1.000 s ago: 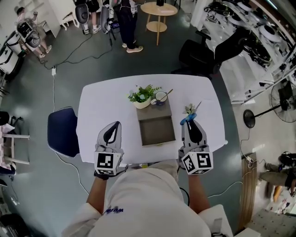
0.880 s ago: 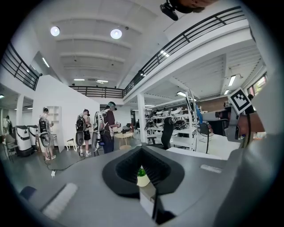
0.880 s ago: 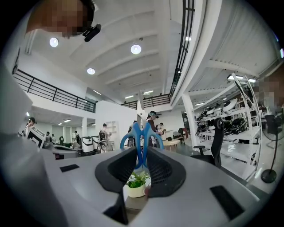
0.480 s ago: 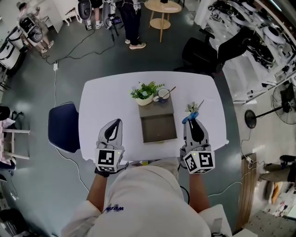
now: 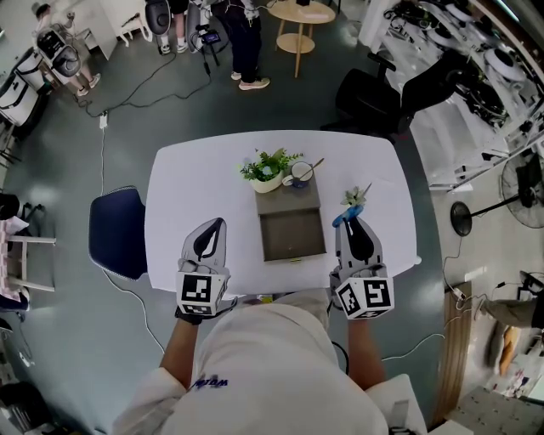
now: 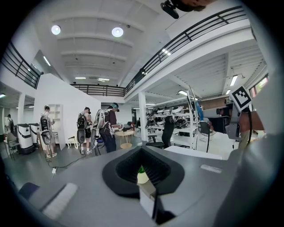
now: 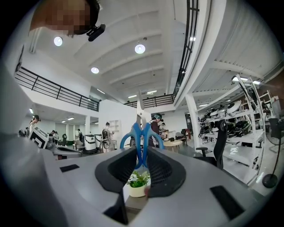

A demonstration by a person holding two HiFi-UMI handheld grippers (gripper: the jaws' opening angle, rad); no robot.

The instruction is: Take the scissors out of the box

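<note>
Blue-handled scissors [image 5: 344,217] stick out of my right gripper [image 5: 351,221], which is shut on the handles. The blades point away from me over the table's right part, next to a small sprig of flowers. In the right gripper view the scissors [image 7: 142,133] stand upright, blades up, with the handles clamped between the jaws of the right gripper [image 7: 141,165]. The grey-brown open box [image 5: 290,228] lies mid-table between both grippers, and its inside looks bare. My left gripper [image 5: 218,224] hovers left of the box, shut on nothing. In its own view the left gripper [image 6: 142,172] has its jaws together.
At the box's far end stand a potted plant [image 5: 266,168] and a cup [image 5: 297,177] with a spoon. The white table [image 5: 187,195] has a blue chair [image 5: 116,229] at its left side. People stand far beyond the table, near a round side table [image 5: 297,14].
The head view has shifted slightly. Both grippers and the scissors keep their places.
</note>
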